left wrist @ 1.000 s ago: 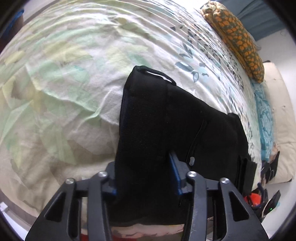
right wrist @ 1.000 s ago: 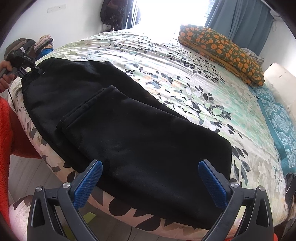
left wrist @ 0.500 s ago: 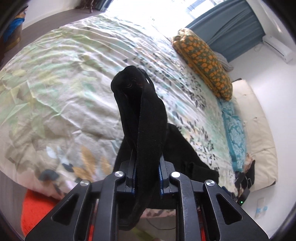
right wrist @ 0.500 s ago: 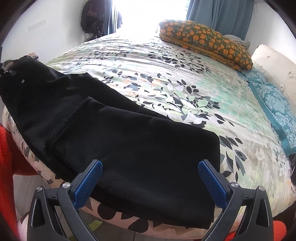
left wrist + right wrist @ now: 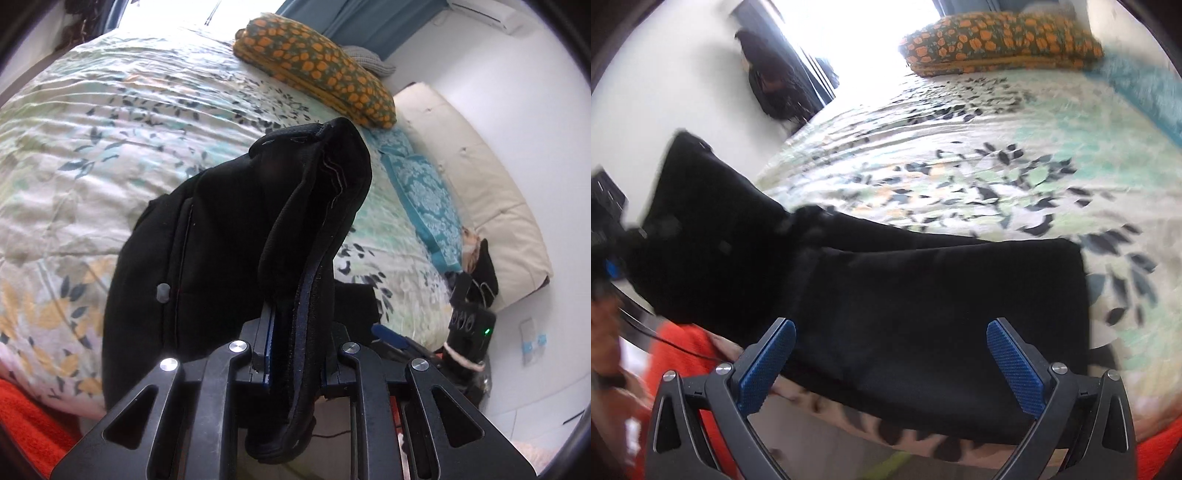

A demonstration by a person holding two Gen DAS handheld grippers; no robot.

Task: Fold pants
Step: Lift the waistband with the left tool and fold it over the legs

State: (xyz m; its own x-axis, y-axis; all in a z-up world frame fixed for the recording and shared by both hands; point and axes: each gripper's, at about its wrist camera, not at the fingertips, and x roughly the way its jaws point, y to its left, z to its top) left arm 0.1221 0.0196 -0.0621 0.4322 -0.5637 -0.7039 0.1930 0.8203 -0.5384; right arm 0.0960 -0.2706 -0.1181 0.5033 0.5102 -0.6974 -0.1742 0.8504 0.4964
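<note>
step: second fold, waist end lifted | left gripper [image 5: 293,354] clamped on black pants [image 5: 221,258] waistband, cloth bunched above its jaws | right gripper [image 5: 890,362] wide, empty, folded legs just ahead on bed [image 5: 997,129] | next: carry waist across onto legs, edges squared

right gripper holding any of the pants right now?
No. In the right wrist view the right gripper stands wide open, its blue pads apart above the black pants on the bed, gripping nothing.
</note>
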